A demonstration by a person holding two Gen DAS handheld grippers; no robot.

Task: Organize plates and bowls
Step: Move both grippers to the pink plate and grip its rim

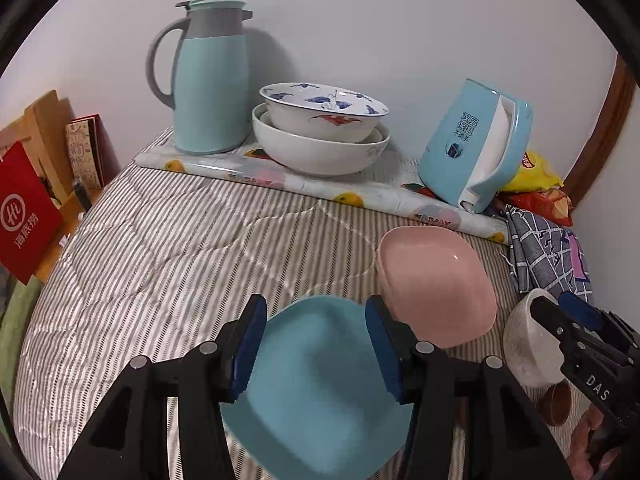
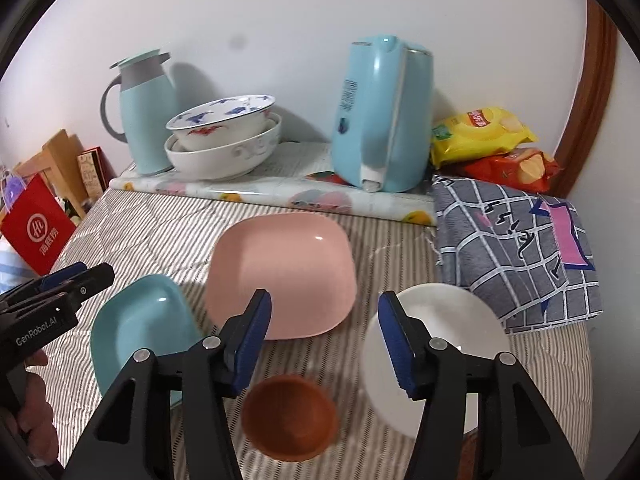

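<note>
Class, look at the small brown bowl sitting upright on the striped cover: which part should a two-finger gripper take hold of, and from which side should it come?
Grip the rim of the brown bowl, coming from above: one of the fingers inside, one outside. It sits upright, mouth open, with a thin wall. Its near edge looks freest; the white bowl stands close on its right.

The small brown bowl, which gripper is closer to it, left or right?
Right. The right gripper hangs directly over the small brown bowl, jaws open and empty. The left gripper is off to the side, above the blue dish.

The left tool (image 1: 316, 344) hangs open above the blue dish (image 1: 320, 392), pink dish (image 1: 436, 280) beside.
</note>
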